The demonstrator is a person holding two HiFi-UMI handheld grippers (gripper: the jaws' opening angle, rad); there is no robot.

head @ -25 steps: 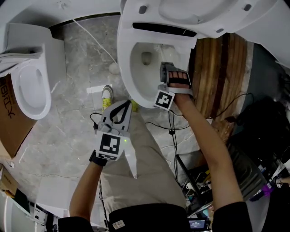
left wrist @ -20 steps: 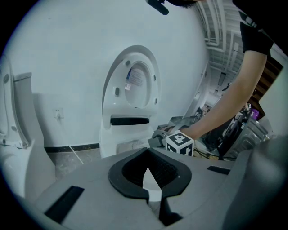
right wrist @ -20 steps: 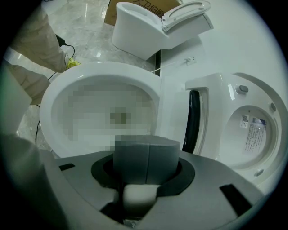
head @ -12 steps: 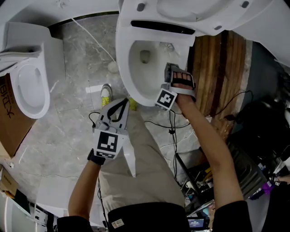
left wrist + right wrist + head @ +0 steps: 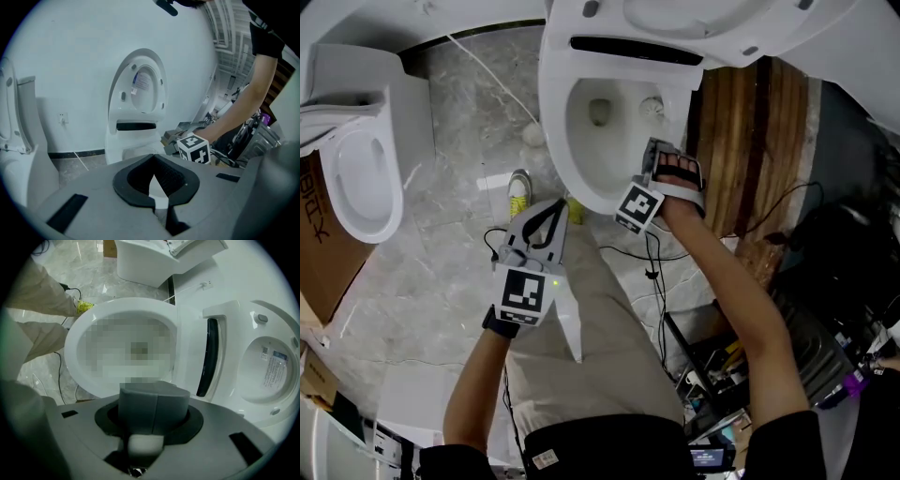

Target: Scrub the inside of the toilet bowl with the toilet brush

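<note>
Toilet brush [image 5: 652, 106] — white, bristly — inside glossy white toilet bowl [image 5: 555, 122].

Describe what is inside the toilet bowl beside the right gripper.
Inside the toilet bowl, the drain hole shows at the bottom, and the pale head of the toilet brush sits near the side wall. The right gripper covers most of its handle.

A second toilet [image 5: 361, 178] stands at nine o'clock, a cardboard box [image 5: 317, 246] at eight, and wooden planks [image 5: 759, 141] at two. Black cables [image 5: 654, 267] cross the marble floor [image 5: 459, 131].
</note>
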